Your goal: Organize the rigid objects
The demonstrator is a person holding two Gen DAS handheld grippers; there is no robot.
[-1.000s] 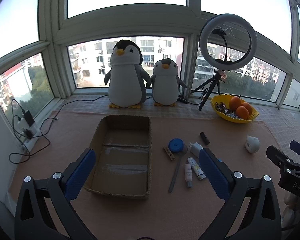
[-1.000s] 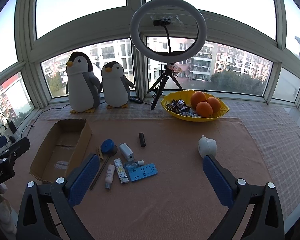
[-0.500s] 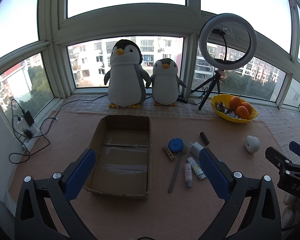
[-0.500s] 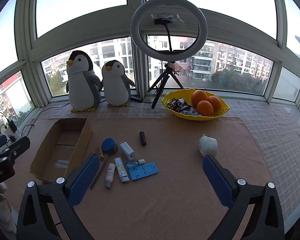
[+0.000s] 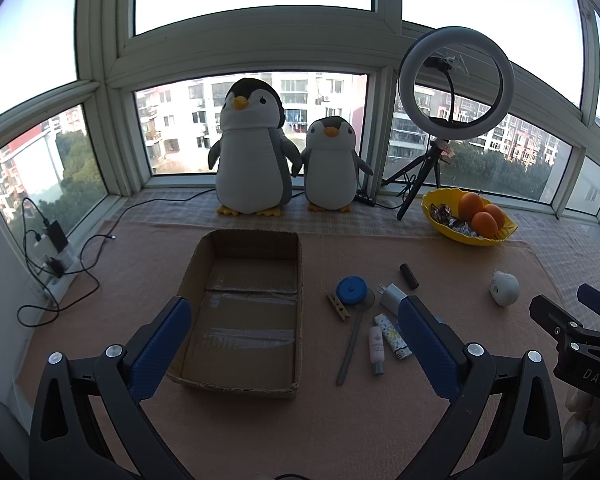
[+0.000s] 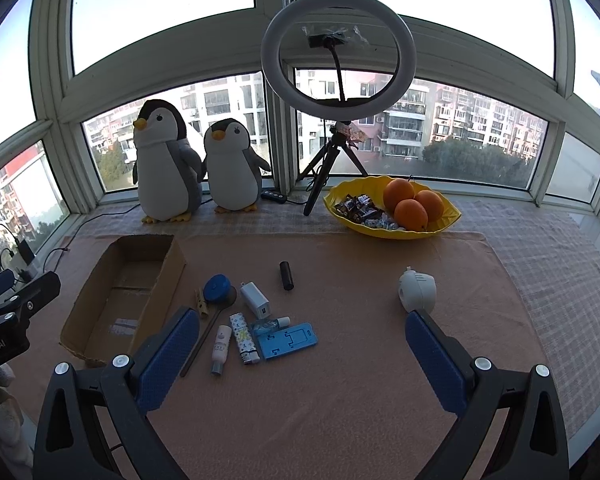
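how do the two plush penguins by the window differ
The left penguin is clearly taller and bulkier than the right penguin. In the right wrist view the left penguin is turned toward the left, beak in profile, while the right penguin faces more toward the camera. Both stand upright, side by side, flippers apparently touching, on the checked cloth, and share white bellies, dark heads, orange beaks and yellow feet.
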